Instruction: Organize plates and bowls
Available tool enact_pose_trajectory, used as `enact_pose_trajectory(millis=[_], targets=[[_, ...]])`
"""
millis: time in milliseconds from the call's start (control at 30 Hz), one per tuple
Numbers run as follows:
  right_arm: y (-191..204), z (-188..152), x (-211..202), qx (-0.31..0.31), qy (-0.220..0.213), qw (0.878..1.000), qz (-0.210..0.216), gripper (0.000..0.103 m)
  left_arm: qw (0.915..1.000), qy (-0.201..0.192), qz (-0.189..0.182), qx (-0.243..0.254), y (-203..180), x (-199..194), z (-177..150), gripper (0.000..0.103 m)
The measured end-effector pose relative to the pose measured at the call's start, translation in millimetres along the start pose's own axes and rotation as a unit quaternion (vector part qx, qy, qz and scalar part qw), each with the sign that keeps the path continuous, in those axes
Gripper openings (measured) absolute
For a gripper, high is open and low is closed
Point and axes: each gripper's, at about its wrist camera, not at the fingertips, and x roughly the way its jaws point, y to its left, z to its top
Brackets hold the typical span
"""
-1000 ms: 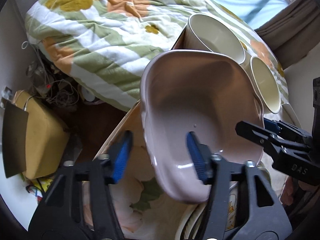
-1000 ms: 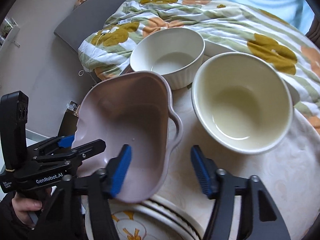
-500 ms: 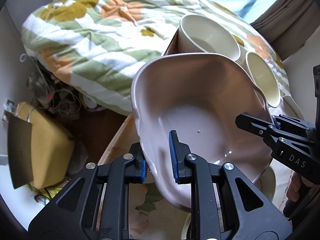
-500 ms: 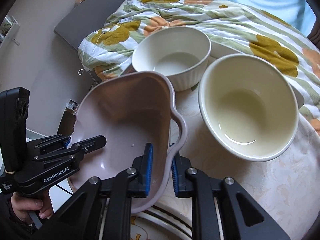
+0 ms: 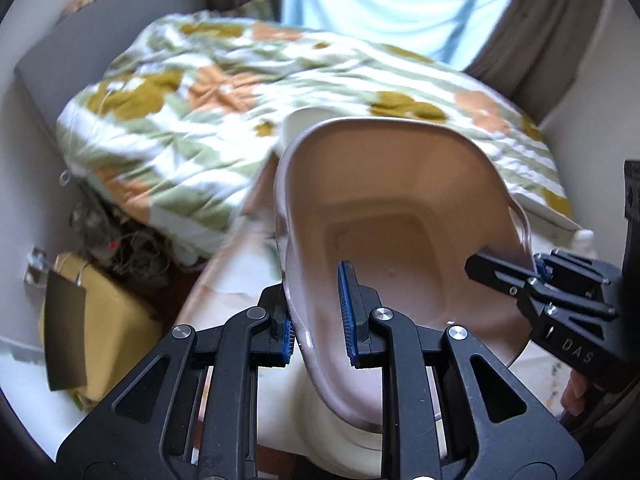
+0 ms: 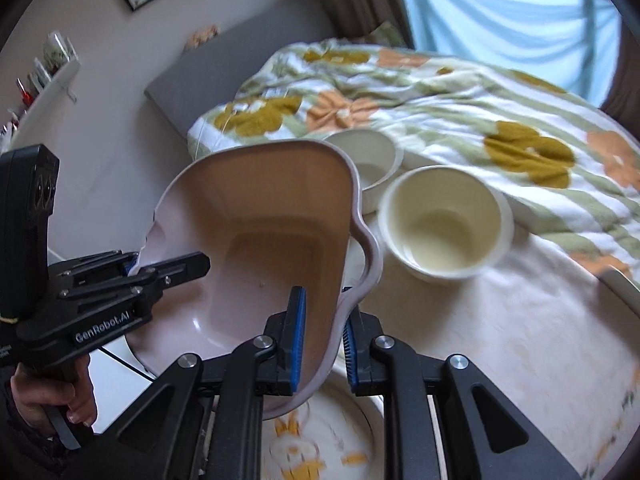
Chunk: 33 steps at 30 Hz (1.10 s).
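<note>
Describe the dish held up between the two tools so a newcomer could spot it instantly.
On the round table beside the floral quilt, look nearest the camera. The pale pink, squarish ceramic dish with wavy handles is lifted and tilted, clamped at opposite rims; unlike the two round cream bowls behind it, it is angular, pink and handled.

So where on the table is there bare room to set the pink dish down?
Bare tablecloth lies right of the held pink dish, below the cream bowl. Crowded spots: the two bowls by the quilt, and the flowered plates under the grippers.
</note>
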Motion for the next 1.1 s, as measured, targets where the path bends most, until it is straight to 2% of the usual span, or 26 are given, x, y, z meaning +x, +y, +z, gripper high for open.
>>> enact_pose_trajectory(millis=[200, 400, 567, 800, 1100], targets=[[-34.4, -46.9, -73.7, 0.033, -0.037, 0.997, -0.056, 0.016, 0.9966, -0.003, -0.053, 0.062, -88.6, -17.2, -14.4, 0.016], [-86.2, -114.5, -136.9, 0.105, -0.047, 0.986, -0.123, 0.016, 0.9842, 0.024, -0.12, 0.128, -184.0, -5.5, -49.4, 0.016], [-123.1, -164.6, -161.5, 0.154, -0.039, 0.974, -0.162, 0.016, 0.9729, 0.058, -0.157, 0.16, -241.1, 19.2, -83.7, 0.016], [-164.7, -209.4, -156.9, 0.186, -0.034, 0.965, -0.184, 0.016, 0.9642, 0.1, -0.164, 0.183, -280.6, 68.9, -121.0, 0.016], [-189.7, -232.3, -139.5, 0.207, -0.018, 0.961, -0.183, 0.016, 0.9626, 0.109, -0.153, 0.195, -296.8, 86.0, -141.1, 0.016]])
